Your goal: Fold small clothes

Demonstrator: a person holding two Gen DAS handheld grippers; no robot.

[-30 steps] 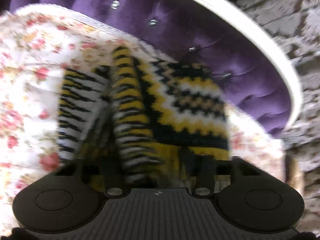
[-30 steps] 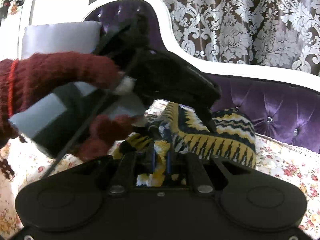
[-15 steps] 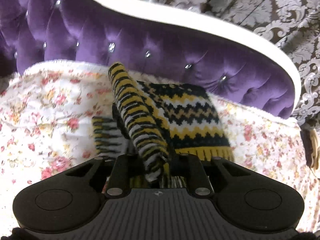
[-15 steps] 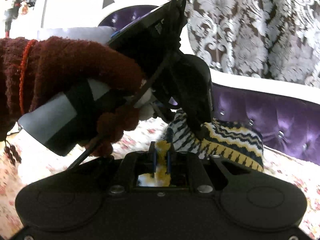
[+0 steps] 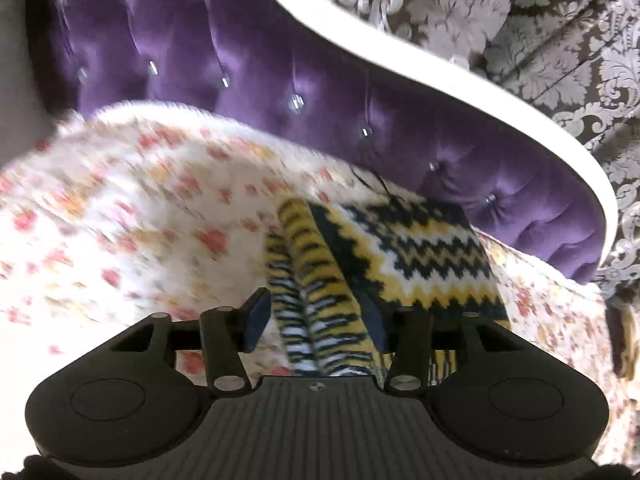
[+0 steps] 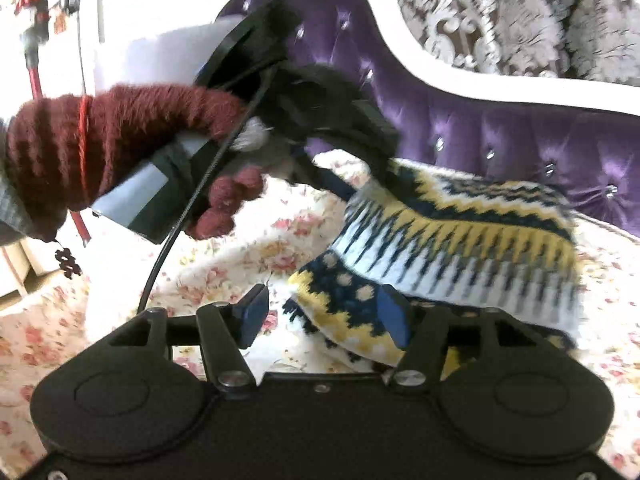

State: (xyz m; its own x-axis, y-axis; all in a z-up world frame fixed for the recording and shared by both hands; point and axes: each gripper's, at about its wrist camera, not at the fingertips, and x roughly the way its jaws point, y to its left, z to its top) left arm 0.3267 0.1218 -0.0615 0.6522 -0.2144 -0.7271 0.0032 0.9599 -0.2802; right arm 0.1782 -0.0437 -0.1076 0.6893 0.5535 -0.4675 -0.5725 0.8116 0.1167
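Observation:
A small knitted garment with yellow, black and white zigzag stripes lies folded on the floral seat cover of a sofa. In the left wrist view its striped folded edge runs between the open jaws of my left gripper, which does not clamp it. In the right wrist view the garment lies in a thick fold, its near corner between the open jaws of my right gripper. The left gripper, held by a hand in a maroon glove, reaches the garment's far edge.
The purple tufted sofa back with a white frame rises right behind the garment. A patterned curtain hangs behind the sofa. A grey cushion stands at the sofa's left end.
Both grippers have opened and let go of the garment. The raised fold has dropped onto the rest of the garment, which now lies lower and flatter.

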